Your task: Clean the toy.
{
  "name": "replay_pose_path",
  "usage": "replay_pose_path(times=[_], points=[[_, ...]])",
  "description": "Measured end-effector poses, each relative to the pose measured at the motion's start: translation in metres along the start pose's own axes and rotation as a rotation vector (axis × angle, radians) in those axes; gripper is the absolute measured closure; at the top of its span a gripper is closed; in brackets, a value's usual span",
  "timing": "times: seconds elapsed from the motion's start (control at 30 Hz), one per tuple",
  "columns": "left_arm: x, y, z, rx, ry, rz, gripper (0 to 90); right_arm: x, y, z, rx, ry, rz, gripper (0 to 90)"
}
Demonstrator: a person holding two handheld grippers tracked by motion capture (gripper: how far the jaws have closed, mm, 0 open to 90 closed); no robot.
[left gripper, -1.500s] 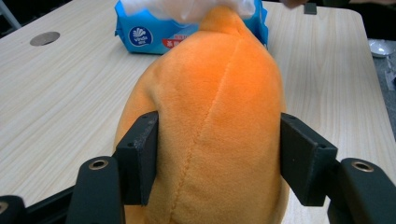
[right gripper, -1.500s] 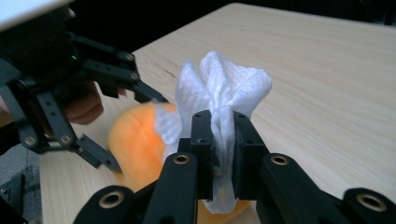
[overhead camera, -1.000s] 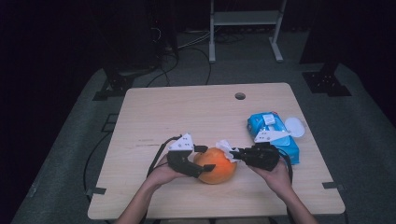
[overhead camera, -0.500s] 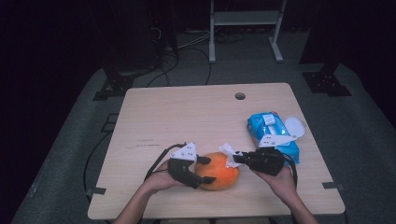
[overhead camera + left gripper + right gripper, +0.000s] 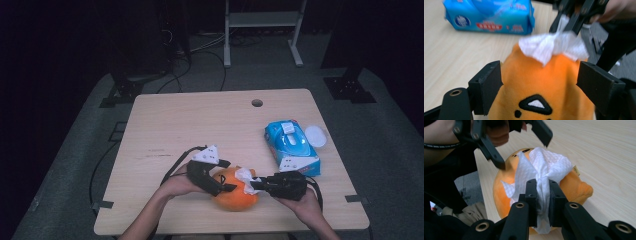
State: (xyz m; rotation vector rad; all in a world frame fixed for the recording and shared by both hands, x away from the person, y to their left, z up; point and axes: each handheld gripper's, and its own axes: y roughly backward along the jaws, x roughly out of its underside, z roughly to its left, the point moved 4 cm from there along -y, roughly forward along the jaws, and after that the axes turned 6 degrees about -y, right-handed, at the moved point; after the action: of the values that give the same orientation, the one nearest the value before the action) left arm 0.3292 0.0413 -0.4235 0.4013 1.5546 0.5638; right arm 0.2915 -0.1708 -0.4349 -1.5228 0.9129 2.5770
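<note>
While the orange plush toy (image 5: pixel 234 192) is lying low and centre on the desk (image 5: pixel 200 125) in the high view, the left claw (image 5: pixel 222 180) is straddling it.

Low in the left gripper view, its jaws, just opening, are flanking the toy, unclenched.

Centre-low in the right gripper view, the right claw (image 5: pixel 543 195) is pinching the white wipe (image 5: pixel 544 168), draped over the toy.

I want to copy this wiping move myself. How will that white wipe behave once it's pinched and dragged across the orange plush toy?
The white wipe is probably floppy: it bunches and folds above the right claw, which is shut on it. It looks light and thin. The orange plush toy seems soft and rounded, so it may roll or dent under pressure unless steadied.
</note>
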Motion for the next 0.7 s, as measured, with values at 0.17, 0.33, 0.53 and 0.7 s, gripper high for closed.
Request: replay_pose_path(times=[0.17, 0.33, 0.53, 0.7], points=[[0.007, -0.011, 0.000, 0.009, 0.020, 0.010, 19.3, 0.001, 0.011, -0.008, 0.007, -0.028, -0.035, 79.7], [0.018, -0.019, -0.002, 0.029, 0.062, 0.027, 20.7, 0.002, 0.021, -0.013, 0.059, -0.018, -0.046, 79.5], [0.023, -0.021, -0.004, 0.016, 0.063, 0.024, 40.9, 0.006, 0.024, -0.017, 0.088, -0.022, -0.042, 78.8], [0.021, -0.019, -0.002, 0.012, 0.081, 0.013, 50.2, 0.006, 0.023, -0.019, 0.094, -0.021, -0.051, 78.7]])
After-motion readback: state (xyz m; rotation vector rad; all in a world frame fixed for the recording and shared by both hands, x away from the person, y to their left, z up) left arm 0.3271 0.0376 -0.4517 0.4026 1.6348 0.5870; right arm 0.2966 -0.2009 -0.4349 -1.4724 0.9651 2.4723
